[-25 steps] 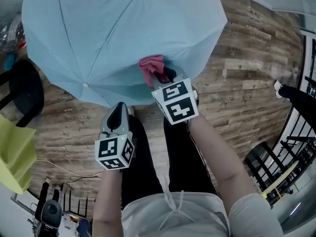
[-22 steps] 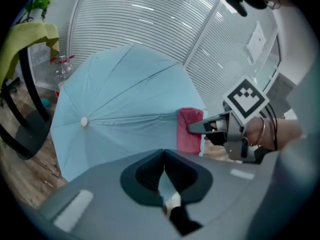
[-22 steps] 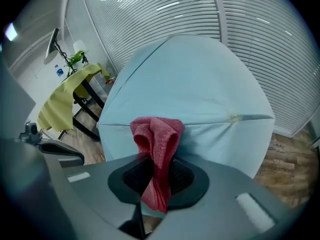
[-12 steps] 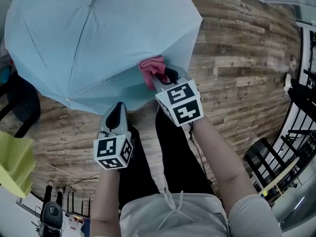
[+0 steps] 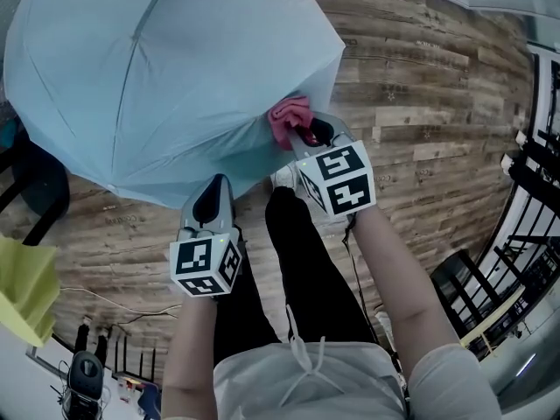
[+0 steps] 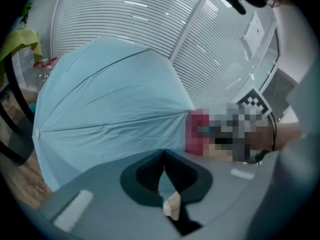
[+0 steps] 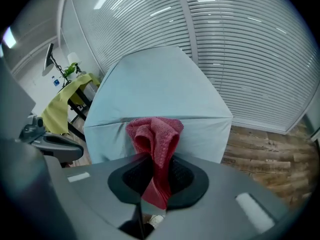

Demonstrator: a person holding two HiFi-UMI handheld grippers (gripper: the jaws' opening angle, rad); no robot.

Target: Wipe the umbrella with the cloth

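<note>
An open light blue umbrella (image 5: 157,68) rests canopy-up on the wooden floor and fills the upper left of the head view. My right gripper (image 5: 311,136) is shut on a pink-red cloth (image 5: 291,116), which presses against the canopy's near right edge. In the right gripper view the cloth (image 7: 154,139) bunches up out of the gripper (image 7: 156,176) in front of the umbrella (image 7: 160,89). My left gripper (image 5: 213,201) hovers by the canopy's near edge, jaws shut, and I see nothing held in it (image 6: 163,166). From there the umbrella (image 6: 110,109) spreads ahead, with the cloth (image 6: 196,131) at its right.
A black chair (image 5: 39,178) and a yellow-green sheet (image 5: 22,278) sit at the left. Black metal racks (image 5: 516,269) stand at the right. The person's legs are below the grippers. Slatted blinds (image 7: 240,44) close off the far side. Wooden floor (image 5: 437,103) lies right of the umbrella.
The right gripper and cloth have slid right along the canopy's near edge, closer to its right corner. The left gripper has kept its place.
</note>
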